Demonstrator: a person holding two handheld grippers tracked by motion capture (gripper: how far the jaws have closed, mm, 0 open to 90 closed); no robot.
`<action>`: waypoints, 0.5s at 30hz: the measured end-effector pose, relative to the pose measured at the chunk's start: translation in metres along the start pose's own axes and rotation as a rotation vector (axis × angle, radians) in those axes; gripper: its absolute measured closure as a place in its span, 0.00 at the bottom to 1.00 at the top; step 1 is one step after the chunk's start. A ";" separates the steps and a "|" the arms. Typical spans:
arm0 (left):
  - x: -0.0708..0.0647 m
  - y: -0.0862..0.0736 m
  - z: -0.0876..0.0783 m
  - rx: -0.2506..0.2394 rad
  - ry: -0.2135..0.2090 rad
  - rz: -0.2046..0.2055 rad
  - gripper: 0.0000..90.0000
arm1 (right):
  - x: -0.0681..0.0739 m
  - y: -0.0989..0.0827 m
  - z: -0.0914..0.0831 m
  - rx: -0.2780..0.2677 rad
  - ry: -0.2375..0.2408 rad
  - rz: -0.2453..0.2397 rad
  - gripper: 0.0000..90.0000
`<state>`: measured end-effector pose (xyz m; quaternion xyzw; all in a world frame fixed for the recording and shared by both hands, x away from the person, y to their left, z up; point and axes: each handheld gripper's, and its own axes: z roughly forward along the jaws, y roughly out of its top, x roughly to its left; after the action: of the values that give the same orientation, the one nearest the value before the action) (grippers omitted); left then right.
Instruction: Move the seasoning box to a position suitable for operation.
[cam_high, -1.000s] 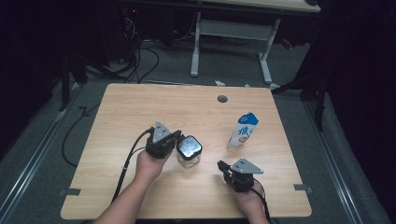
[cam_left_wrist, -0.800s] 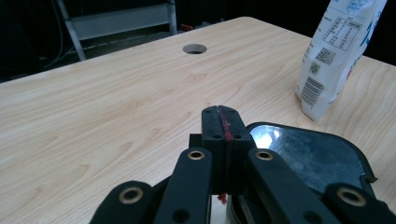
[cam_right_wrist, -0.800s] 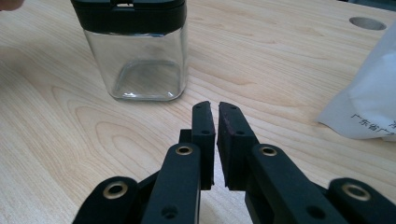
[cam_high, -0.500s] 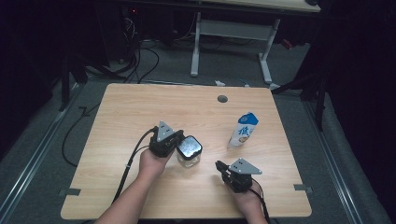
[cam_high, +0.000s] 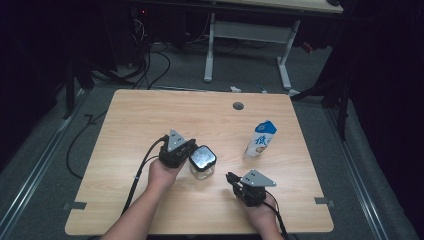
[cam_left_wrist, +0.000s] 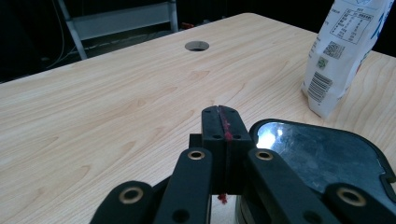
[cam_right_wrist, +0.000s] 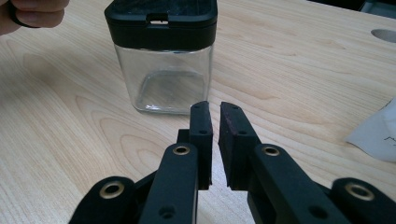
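— Wooden table (cam_high: 150, 130) under dim light; where's the jar?
— I see the glass jar (cam_high: 202, 162) with its black lid near the middle, upright, just beside my left gripper (cam_high: 186, 152), whose jaws are pressed together on nothing.
— And the right?
— My right gripper (cam_high: 231, 178) points at the jar from nearby; its jaws have just been opening a crack, nothing between them. A milk carton (cam_high: 260, 139) stands farther back.
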<state>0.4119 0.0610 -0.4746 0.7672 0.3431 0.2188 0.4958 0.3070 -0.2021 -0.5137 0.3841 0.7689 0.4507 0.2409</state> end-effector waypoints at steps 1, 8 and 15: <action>0.000 0.000 0.000 0.000 0.000 0.000 1.00 | 0.000 0.000 0.000 0.003 -0.001 0.000 0.93; 0.001 -0.002 -0.001 -0.012 -0.010 -0.006 1.00 | 0.000 -0.001 -0.001 0.004 0.002 0.001 0.93; 0.002 -0.004 0.000 -0.022 -0.008 -0.021 1.00 | 0.002 0.001 -0.001 -0.014 0.012 0.002 0.94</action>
<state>0.4117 0.0637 -0.4785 0.7590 0.3466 0.2145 0.5078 0.3062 -0.2008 -0.5123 0.3804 0.7669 0.4586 0.2386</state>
